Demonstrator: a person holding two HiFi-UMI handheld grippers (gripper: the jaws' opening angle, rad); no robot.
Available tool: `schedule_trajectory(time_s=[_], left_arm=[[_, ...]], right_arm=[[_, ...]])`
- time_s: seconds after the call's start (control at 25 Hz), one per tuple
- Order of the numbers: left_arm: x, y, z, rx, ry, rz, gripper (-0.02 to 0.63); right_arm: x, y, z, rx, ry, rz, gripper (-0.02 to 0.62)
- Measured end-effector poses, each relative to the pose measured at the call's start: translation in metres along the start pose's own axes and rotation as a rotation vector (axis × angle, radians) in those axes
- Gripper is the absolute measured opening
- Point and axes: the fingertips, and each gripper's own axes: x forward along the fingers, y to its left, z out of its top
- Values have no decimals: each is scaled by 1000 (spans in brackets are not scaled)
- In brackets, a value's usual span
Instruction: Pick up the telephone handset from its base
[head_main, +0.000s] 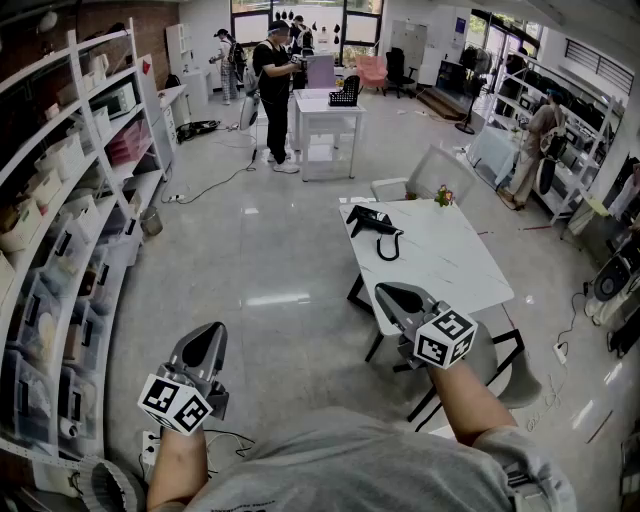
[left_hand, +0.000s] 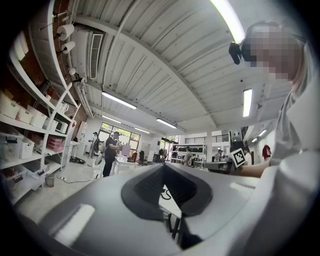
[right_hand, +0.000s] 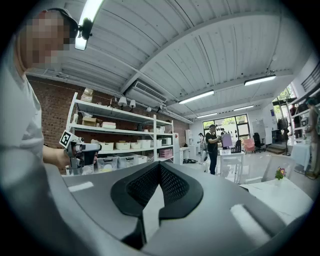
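Along the left wall stands white shelving (head_main: 75, 180) packed with bins and boxes. In front of it, over bare floor (head_main: 260, 270), the left gripper (head_main: 205, 335) is held about level in the person's left hand. Its own view shows the fingers brought together at the tips with nothing between them. It is well apart from the white table (head_main: 450, 270) and from everything on that table.

Farther back in the room, a person in dark clothes (head_main: 272, 85) stands beside a small white work table (head_main: 325, 115).

The telephone (head_main: 370, 220) sits near the far left corner of the white table. As far as the head view shows, the black handset (head_main: 380, 226) lies on its base (head_main: 355, 212). A dark cord (head_main: 388, 247) loops from it toward the middle of the tabletop. Neither gripper touches the telephone.

The right gripper (head_main: 388, 293) is held level by the near left corner of the white table, with the telephone well beyond its tips. Its fingers are pressed together and hold nothing.

A small potted plant (head_main: 443, 197) stands at the table's far edge, and a pale chair (head_main: 435, 172) is just behind that edge. At the right side of the room, another person (head_main: 535, 140) bends toward more shelving (head_main: 585, 120).
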Motion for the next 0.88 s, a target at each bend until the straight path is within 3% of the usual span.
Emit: schedule_trajectory(time_s=[0.88], left_arm=[[20,-41,-9,1,8,-13,58]], right_arm=[[-33,-24,3,5,-23,17,3]])
